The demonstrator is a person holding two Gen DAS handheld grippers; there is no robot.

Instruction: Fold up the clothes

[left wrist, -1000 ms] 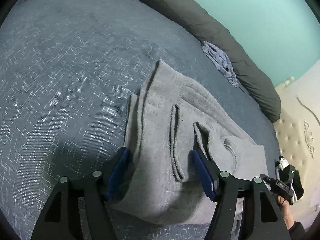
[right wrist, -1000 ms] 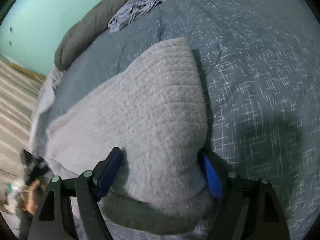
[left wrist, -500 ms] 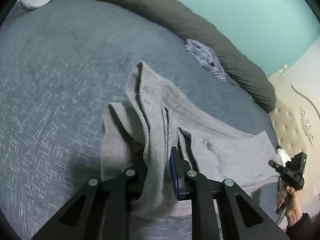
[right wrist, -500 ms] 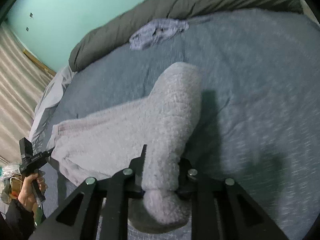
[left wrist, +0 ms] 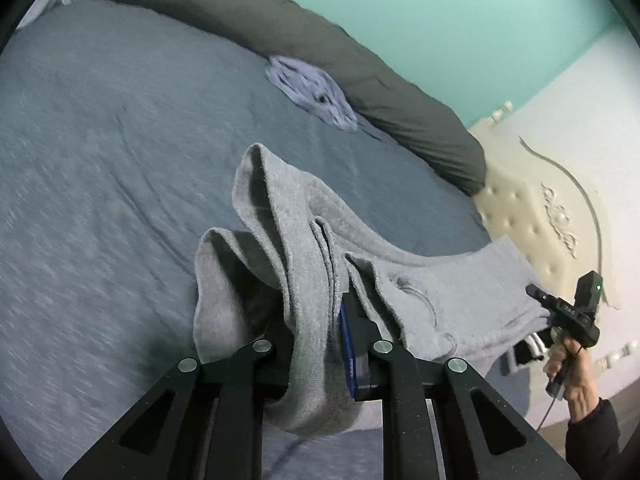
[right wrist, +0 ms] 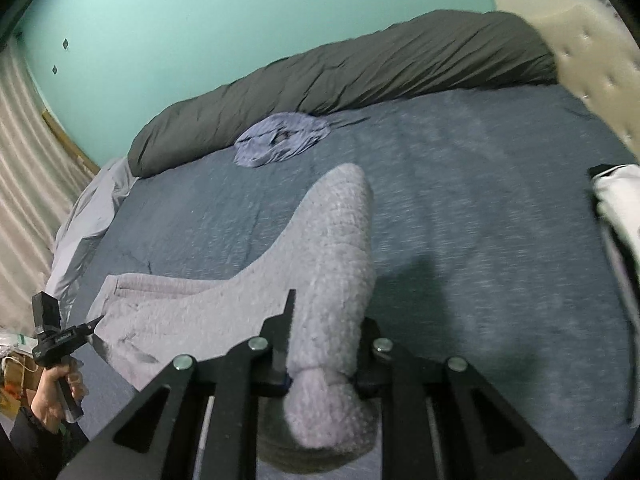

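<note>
a: two grippers, one garment. the left gripper (left wrist: 316, 344) is clenched on a bunched fold of the grey sweatpants (left wrist: 304, 248), with the blue pad against the cloth on one side.

b: and the right one?

a: the right gripper (right wrist: 322, 354) is clamped on another part of the same grey sweatpants (right wrist: 320, 264). a thick roll of fleece runs between the fingers and hangs out below them.

b: where do the sweatpants sit overall?

a: partly lifted, partly trailing on the bed (left wrist: 100, 160). from the left wrist view the cloth stretches away to the right, where the other gripper grips its far end, with a hand (left wrist: 568, 372) on that handle. from the right wrist view the cloth runs off to the left toward the opposite gripper, held by a hand (right wrist: 52, 396).

b: what else is on the bed?

a: a crumpled blue-grey garment (left wrist: 312, 88) lies near the far edge, touching a long dark rolled duvet (left wrist: 280, 36) along the teal wall (left wrist: 460, 12). a cream tufted headboard (left wrist: 532, 216) stands at the end of the bed. in the right wrist view a black and white item (right wrist: 616, 196) shows at the right edge; i cannot tell what it is.
</note>
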